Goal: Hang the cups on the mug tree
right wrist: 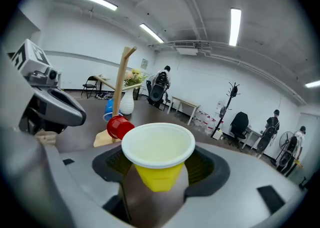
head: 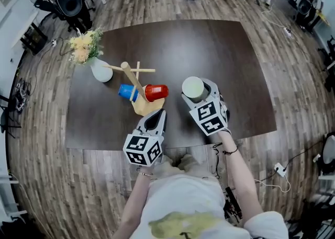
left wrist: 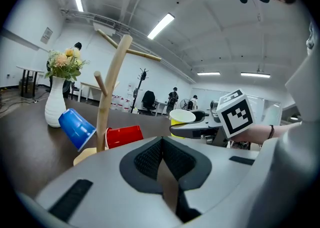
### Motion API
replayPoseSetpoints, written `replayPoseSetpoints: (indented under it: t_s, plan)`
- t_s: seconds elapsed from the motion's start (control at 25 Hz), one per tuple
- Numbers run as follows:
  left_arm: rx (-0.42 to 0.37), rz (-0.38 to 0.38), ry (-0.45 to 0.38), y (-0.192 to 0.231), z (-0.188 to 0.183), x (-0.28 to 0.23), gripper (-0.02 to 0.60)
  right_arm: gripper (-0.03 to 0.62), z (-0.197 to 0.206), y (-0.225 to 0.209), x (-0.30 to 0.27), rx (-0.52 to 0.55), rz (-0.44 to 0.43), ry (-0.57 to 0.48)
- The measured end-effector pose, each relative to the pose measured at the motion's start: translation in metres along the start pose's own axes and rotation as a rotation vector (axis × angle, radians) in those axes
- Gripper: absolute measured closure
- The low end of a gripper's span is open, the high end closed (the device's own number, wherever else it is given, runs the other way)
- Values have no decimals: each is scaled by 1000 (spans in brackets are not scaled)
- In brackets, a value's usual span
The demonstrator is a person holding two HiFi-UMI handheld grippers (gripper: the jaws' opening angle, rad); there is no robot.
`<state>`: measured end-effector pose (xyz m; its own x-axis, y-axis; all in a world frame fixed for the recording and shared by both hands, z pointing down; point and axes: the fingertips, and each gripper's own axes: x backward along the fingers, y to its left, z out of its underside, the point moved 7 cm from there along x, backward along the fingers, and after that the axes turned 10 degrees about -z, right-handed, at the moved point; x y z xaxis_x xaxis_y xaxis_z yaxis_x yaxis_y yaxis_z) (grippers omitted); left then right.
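Observation:
The wooden mug tree (head: 133, 82) stands left of the middle of the dark table (head: 209, 44). A blue cup (head: 127, 92) and a red cup (head: 156, 92) hang on its lower pegs, mouths tilted. My right gripper (head: 195, 91) is shut on a yellow cup (head: 192, 86) with a white inside, held upright above the table to the right of the tree. In the right gripper view the yellow cup (right wrist: 158, 152) fills the jaws, with the red cup (right wrist: 119, 126) beyond. My left gripper (head: 158, 113) is shut and empty, just in front of the tree's base (left wrist: 107, 102).
A white vase with flowers (head: 99, 68) stands behind and left of the tree. The table's front edge (head: 172, 141) runs under both grippers. Chairs, stands and cables lie on the wooden floor around the table. People are far off in the room.

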<state>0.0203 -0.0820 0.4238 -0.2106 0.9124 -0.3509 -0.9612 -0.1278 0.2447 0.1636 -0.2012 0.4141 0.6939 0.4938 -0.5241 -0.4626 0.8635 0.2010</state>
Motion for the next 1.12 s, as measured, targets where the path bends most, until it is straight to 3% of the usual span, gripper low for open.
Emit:
replayPoseSetpoints:
  t_s: [0.6,1.12]
  plan:
    - [-37,102,20,36,-9,21,558,276,-62,23,-1,126,114,45]
    - [-47,104,22,71,-8,35,558,276,-107,38,-7,250,193,87]
